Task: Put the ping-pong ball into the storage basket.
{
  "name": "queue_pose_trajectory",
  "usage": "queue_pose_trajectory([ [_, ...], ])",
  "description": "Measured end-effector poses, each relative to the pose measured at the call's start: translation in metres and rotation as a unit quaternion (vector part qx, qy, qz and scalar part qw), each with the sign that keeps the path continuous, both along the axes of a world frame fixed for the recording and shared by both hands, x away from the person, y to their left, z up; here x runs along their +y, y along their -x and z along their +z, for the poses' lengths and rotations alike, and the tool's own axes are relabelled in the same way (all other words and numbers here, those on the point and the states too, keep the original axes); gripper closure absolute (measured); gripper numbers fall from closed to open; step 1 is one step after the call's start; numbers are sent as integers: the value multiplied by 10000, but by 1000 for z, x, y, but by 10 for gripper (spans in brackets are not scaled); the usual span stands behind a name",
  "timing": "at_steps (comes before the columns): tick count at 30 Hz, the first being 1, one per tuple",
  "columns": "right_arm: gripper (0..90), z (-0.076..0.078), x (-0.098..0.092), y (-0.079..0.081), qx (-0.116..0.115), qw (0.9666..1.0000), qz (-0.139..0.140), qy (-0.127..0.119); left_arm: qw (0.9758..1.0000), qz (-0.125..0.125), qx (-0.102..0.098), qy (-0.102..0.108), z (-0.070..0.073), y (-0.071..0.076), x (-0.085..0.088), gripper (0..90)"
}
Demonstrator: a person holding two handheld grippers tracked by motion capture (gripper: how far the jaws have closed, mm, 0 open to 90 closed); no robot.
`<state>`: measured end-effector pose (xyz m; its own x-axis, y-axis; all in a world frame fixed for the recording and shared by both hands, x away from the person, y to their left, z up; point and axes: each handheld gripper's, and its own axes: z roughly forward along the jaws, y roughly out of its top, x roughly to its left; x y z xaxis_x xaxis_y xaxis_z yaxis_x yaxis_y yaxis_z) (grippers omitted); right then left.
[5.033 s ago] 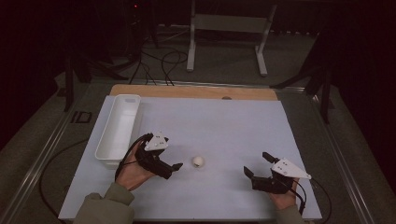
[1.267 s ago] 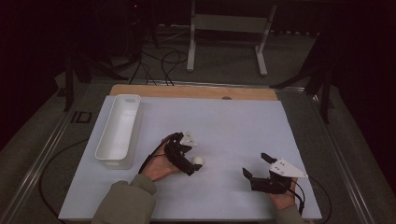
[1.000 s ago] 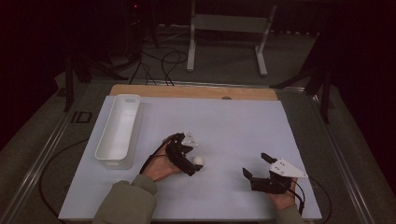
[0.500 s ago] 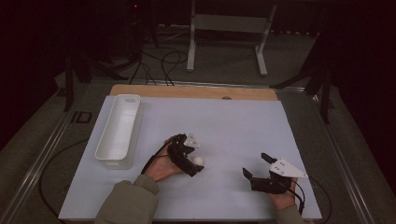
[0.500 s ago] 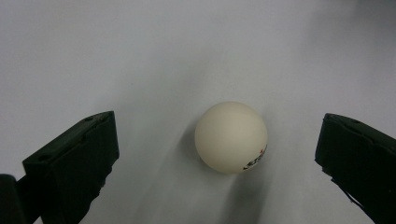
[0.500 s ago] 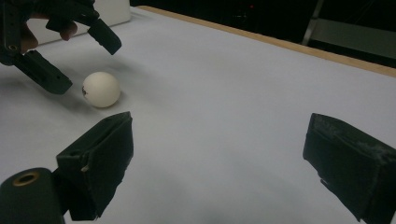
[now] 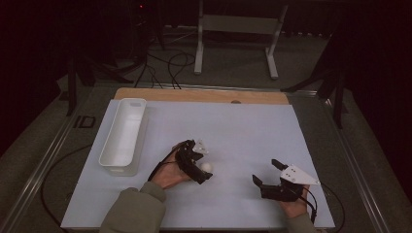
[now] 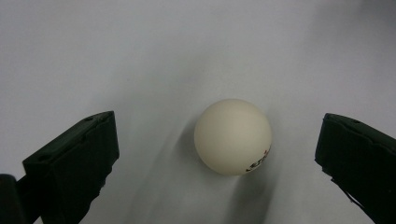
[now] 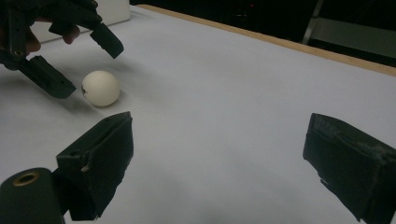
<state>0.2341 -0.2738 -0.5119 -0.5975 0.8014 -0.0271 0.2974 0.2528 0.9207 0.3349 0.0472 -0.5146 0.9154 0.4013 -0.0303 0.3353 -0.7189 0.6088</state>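
Note:
A white ping-pong ball [image 7: 207, 167] with a small printed mark lies on the white table sheet [image 7: 243, 131]. My left gripper [image 7: 199, 164] stands open right at it. In the left gripper view the ball [image 8: 232, 136] sits on the sheet between the two wide-apart jaws, touching neither, and the left gripper [image 8: 218, 140] is low over the sheet. My right gripper [image 7: 265, 172] rests open near the front right with nothing between its jaws. From the right gripper view [image 9: 226, 154] the ball [image 9: 100, 87] shows at far left beside the left gripper [image 9: 77, 63].
A long white tray [image 7: 105, 158] stands along the left side of the sheet, its corner [image 9: 112, 9] visible behind the left hand. A wooden strip [image 7: 204, 95] borders the far edge. Beyond the table are a metal stand [image 7: 233, 29] and floor cables.
The left gripper has travelled right from beside the tray to the ball and now straddles it. The ball and the right gripper have not moved.

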Motion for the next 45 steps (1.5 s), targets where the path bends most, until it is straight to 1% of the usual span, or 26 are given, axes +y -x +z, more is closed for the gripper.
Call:
queue_pose_trajectory([
  [2,83,0,0,0,4,10000,-7,-4,10000,-9,5,-31,-1,0,-1,1],
  [11,83,0,0,0,-1,10000,-14,0,10000,26,50,-34,-4,-1,-2,7],
  [16,83,0,0,0,-2,10000,-12,2,9999,18,82,-74,-6,-2,-3,15],
  [21,83,0,-1,0,-3,10000,-16,4,9999,-20,99,-94,-7,-1,-4,47],
  [22,83,0,-1,0,-3,10000,-16,5,9999,-43,95,-115,-7,-1,-5,73],
  [26,83,0,-1,0,-8,10000,-15,6,9998,-72,119,-153,-8,0,-6,105],
  [30,83,0,-1,0,-5,10000,-17,5,9996,-118,171,-195,-9,1,-7,176],
  [31,83,0,-1,0,-11,10000,-15,8,9996,-104,196,-166,-9,2,-7,196],
  [34,83,0,-1,0,-8,10000,-18,8,9996,-123,161,-183,-9,2,-8,259],
  [36,83,0,-1,0,-10,10000,-16,8,9997,-88,138,-202,-9,3,-8,308],
  [37,83,0,-1,0,-7,10000,-20,7,9997,-51,109,-208,-10,3,-9,308],
  [38,83,0,-1,0,-10,10000,-17,9,9997,-43,105,-218,-10,3,-9,359],
  [45,83,0,-1,0,-6,10000,-21,8,9995,-75,81,-298,-11,4,-10,502],
])
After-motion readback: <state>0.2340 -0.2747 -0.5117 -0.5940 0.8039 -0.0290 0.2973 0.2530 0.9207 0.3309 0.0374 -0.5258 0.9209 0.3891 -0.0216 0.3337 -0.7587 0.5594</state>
